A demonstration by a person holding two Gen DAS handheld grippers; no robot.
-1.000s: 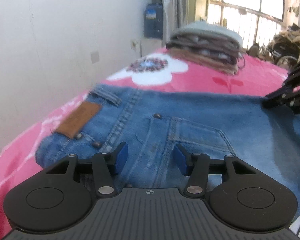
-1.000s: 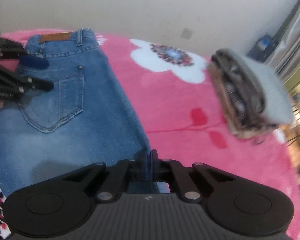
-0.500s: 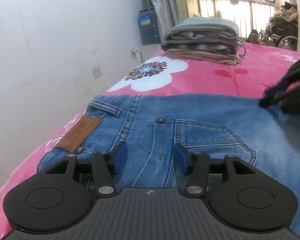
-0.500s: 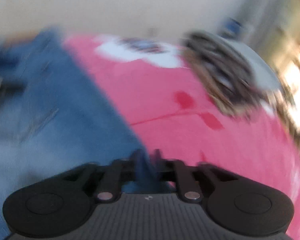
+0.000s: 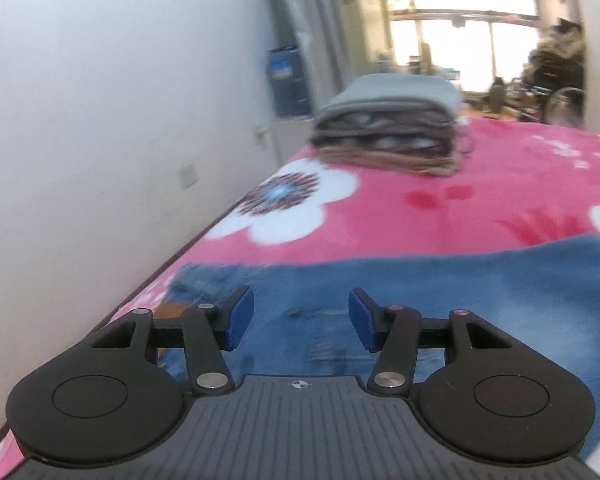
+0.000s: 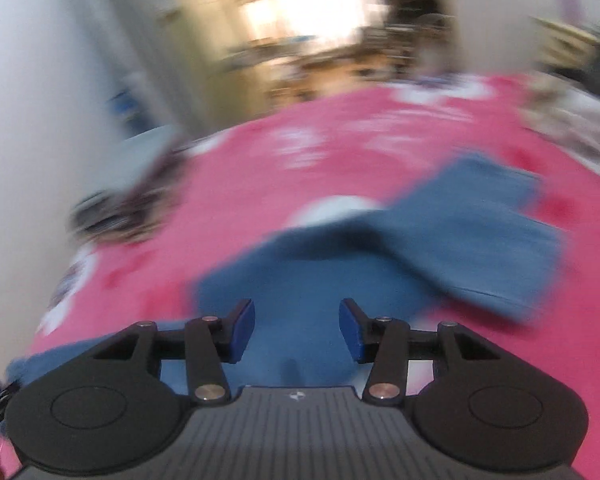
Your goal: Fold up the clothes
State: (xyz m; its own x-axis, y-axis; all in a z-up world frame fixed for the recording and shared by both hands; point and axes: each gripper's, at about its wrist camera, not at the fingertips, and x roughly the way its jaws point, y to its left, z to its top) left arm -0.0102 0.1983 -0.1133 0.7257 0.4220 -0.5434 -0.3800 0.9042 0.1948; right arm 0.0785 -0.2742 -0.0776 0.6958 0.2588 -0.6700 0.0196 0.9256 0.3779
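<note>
My left tool (image 5: 301,318) hovers over the jeans (image 5: 440,292), which lie spread on the pink flowered blanket (image 5: 400,220) near the bed's wall-side edge. Its blue pads stand half apart with nothing between them, denim below. My right tool (image 6: 297,330) is over the jeans (image 6: 460,236) too; its jaws are opening, no cloth pinched, and that view is badly blurred. One trouser leg runs toward the far right of the bed. A stack of folded clothes (image 5: 388,132) sits at the bed's far end, well apart from the jeans.
</note>
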